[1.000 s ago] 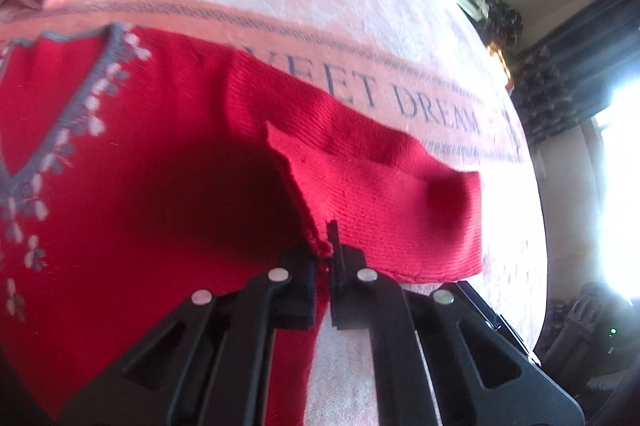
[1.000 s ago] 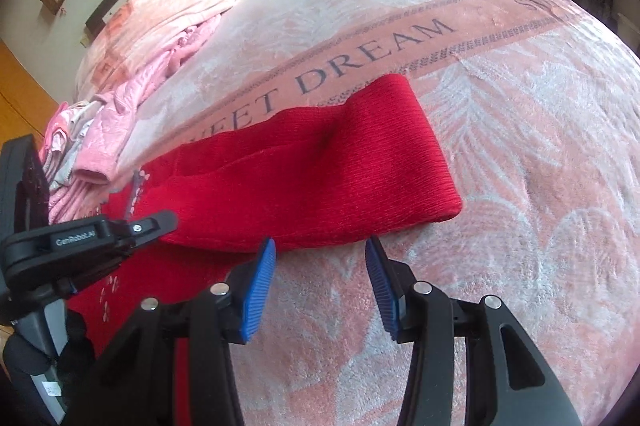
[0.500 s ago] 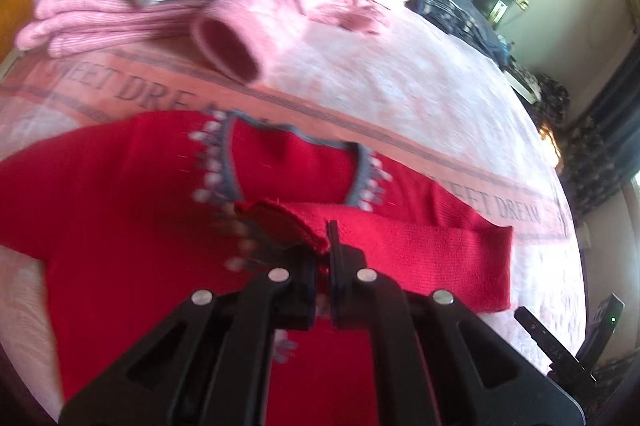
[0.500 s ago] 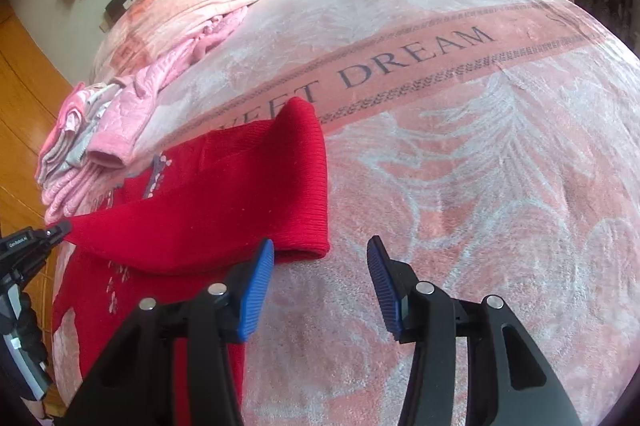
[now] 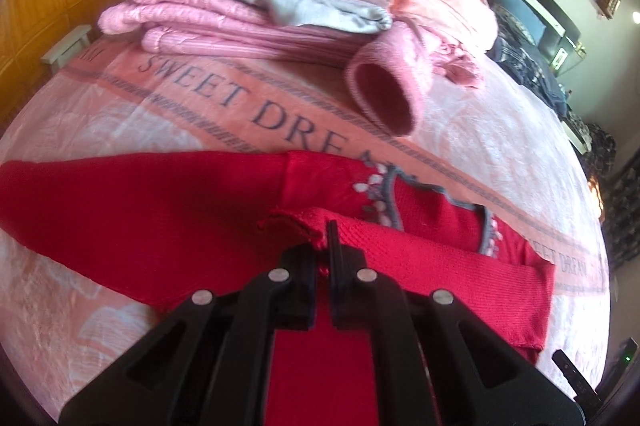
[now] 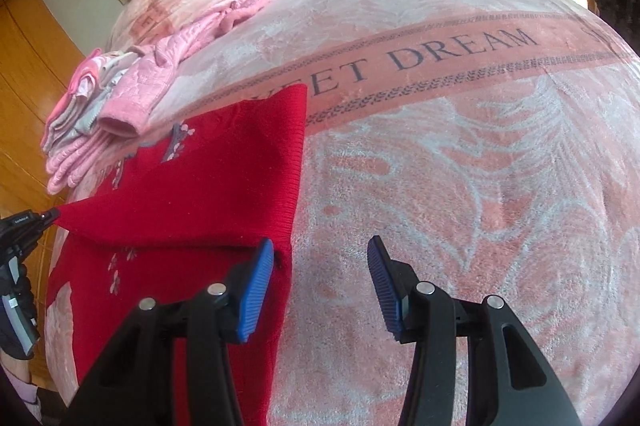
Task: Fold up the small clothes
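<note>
Here the left tongs clench the red sweater's sleeve cuff, folding it across its chest, while the right tongs hover released beside it.

The sweater's hem runs under the left claw and off the bottom edge; the pinched cuff tip is hidden between its closed fingers. Left of the right claw, the sweater's lower body is cut off. "SWEET DREAM" on the blanket is partly covered by the sweater.

Two low wrist views, shared red sweater.
</note>
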{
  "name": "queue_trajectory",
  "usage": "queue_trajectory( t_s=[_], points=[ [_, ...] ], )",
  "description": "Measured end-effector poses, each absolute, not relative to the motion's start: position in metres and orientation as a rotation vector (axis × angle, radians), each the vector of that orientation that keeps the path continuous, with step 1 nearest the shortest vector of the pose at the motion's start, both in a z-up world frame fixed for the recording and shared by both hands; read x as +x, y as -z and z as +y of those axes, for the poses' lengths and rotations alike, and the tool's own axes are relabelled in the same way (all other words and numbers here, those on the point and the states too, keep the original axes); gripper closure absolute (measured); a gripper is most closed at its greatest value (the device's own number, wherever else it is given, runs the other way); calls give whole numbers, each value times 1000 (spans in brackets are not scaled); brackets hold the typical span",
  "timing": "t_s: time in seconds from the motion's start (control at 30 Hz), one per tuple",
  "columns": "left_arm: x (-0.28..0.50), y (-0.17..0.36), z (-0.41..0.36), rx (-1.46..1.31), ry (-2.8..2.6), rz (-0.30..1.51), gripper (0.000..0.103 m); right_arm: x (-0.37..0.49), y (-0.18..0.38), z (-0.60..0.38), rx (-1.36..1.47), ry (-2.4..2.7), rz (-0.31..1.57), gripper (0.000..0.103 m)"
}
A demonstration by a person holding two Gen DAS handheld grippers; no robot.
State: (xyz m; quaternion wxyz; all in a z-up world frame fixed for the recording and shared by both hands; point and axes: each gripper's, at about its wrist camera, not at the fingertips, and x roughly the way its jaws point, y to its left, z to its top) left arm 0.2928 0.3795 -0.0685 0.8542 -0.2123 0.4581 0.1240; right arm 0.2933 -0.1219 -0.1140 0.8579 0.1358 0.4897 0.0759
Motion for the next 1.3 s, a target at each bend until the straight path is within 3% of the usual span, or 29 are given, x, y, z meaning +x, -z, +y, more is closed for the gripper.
queue_trajectory(
  t_s=[0.17, 0.3, 0.47, 0.6, 0.83, 0.93, 1.13, 1.3],
  points=[
    [301, 121, 394, -470, -293, 1085, 90, 287, 123, -111, 173, -148, 1046, 53],
    [284, 129, 414, -602, -304, 1064, 67, 284, 120, -117, 238, -157, 1038, 53],
    [265, 94, 429, -631, -267, 991, 66, 288, 98, -105, 266, -217, 1005, 50],
    [278, 74, 412, -590, -179, 976, 59, 312, 90, -82, 292, -256, 1042, 50],
    [315, 113, 383, -513, -133, 1126, 58, 357, 133, -52, 157, -176, 1209, 49],
    [319, 145, 388, -537, -135, 1197, 59, 355, 136, -49, 133, -172, 1201, 45],
    [318, 144, 377, -444, -118, 1192, 56, 352, 143, -32, 47, -162, 1185, 26],
    [309, 128, 391, -511, -114, 1179, 53, 348, 129, -36, 103, -195, 1184, 25]
  ],
)
